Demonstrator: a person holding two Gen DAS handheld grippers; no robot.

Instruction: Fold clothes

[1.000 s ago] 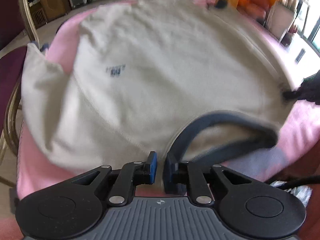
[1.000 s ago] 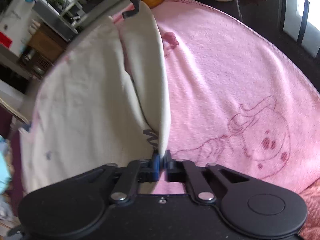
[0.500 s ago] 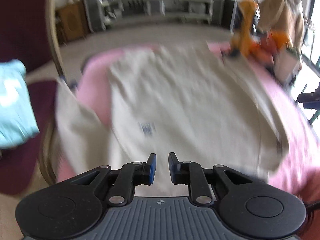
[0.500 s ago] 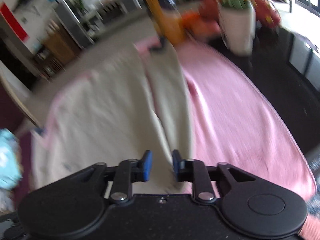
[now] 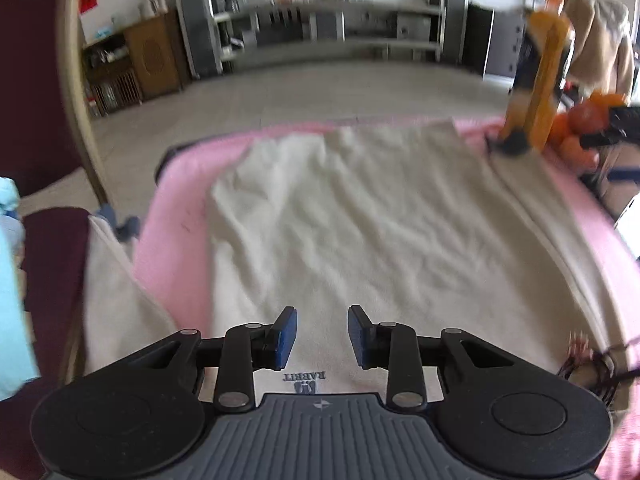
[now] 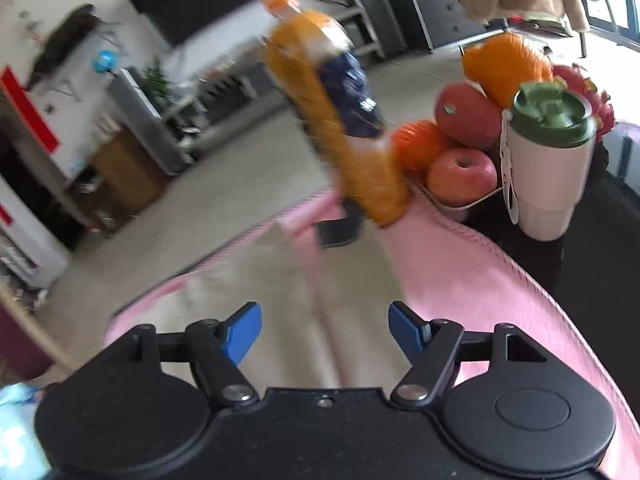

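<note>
A cream sweatshirt [image 5: 360,232] lies spread flat on a pink blanket [image 5: 176,216], with a small blue "RABBIT" print [image 5: 305,380] near my left gripper. One sleeve [image 5: 116,292] hangs off the left edge. My left gripper [image 5: 322,336] hovers open over the near part of the garment, holding nothing. In the right wrist view the same cream cloth [image 6: 288,312] lies under my right gripper [image 6: 324,332], which is wide open and empty. A dark cuff [image 6: 340,230] of the folded right sleeve lies by the far edge.
An orange drink bottle [image 6: 340,120] stands at the blanket's far edge. Beside it are apples and oranges [image 6: 464,152] and a white cup with a green lid [image 6: 548,168]. A dark red chair [image 5: 44,240] holding light blue cloth [image 5: 12,288] stands at the left.
Both grippers let go of the sweatshirt and opened. They rose and tilted up from the near edge, so the room and far table edge came into view. The garment now lies flat.
</note>
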